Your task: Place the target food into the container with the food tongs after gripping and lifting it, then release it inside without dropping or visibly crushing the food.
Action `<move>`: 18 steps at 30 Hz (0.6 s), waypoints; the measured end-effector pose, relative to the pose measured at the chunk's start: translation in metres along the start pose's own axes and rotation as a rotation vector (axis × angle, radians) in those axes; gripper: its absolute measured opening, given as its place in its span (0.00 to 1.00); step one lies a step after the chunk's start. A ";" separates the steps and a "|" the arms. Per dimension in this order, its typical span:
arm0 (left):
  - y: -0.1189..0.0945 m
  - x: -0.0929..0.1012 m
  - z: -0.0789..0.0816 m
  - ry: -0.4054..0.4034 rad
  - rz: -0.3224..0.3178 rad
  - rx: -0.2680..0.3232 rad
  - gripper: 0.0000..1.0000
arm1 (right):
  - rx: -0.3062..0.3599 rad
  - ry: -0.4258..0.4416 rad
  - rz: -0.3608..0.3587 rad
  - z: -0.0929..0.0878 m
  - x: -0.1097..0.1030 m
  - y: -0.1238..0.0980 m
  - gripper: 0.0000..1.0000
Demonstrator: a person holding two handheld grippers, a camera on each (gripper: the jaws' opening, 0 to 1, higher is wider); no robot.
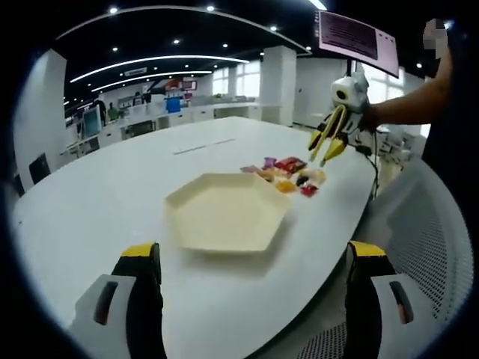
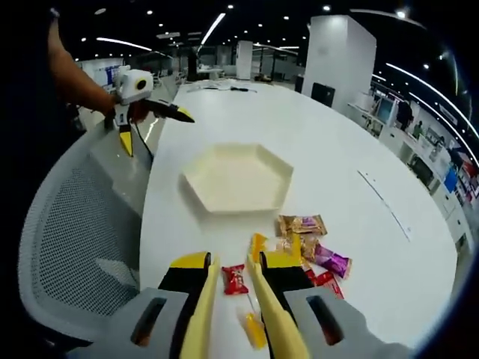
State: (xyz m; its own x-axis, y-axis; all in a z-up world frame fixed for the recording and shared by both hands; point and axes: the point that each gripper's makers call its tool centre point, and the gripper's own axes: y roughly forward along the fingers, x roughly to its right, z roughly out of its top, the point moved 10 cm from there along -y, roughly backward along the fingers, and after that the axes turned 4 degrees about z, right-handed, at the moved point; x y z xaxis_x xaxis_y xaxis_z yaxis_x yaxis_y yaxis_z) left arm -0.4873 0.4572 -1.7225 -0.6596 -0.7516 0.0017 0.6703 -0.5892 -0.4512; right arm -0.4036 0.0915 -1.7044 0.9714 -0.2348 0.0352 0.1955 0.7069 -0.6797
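Yellow tong blades run along our right gripper (image 2: 230,288) fingers in the right gripper view, w/ a narrow gap between them; nothing is clamped. A red-wrapped candy (image 2: 235,279) lies on the white tabletop (image 2: 337,157) in that gap, apart from both blades as far as we can tell. A small yellow piece (image 2: 253,329) sits lower between the blades. Just beyond the tips is the rest of the candy pile (image 2: 307,243): orange, gold, purple & red wrappers, bunched together. Farther on, the cream hexagonal tray (image 2: 196,179) sits flat near the tabletop edge, w/ no food in it. Left of it, a grey mesh chair (image 2: 67,224).

From the left gripper view, our left gripper (image 1: 254,262) fingers are black w/ yellow tips, wide apart, holding nothing, low over the tabletop. The tray is straight ahead, the pile past its far corner. Right gripper hangs above the pile, tongs pointing down. Desks & ceiling lights far behind.
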 end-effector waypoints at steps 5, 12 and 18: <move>-0.001 -0.004 -0.002 0.004 0.048 -0.027 0.95 | -0.038 0.003 0.013 -0.014 0.003 0.015 0.25; 0.003 -0.002 -0.006 0.012 0.027 -0.060 0.97 | -0.062 0.008 0.020 -0.026 0.004 0.024 0.25; 0.004 -0.003 -0.007 0.008 0.028 -0.071 0.95 | -0.081 0.007 0.028 -0.031 0.008 0.030 0.25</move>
State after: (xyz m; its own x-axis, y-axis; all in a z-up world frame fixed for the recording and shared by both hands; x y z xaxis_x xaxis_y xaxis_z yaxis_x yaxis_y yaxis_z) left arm -0.4856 0.4593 -1.7309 -0.6439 -0.7649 -0.0186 0.6627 -0.5454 -0.5132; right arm -0.3938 0.0902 -1.7470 0.9753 -0.2207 0.0101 0.1563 0.6568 -0.7377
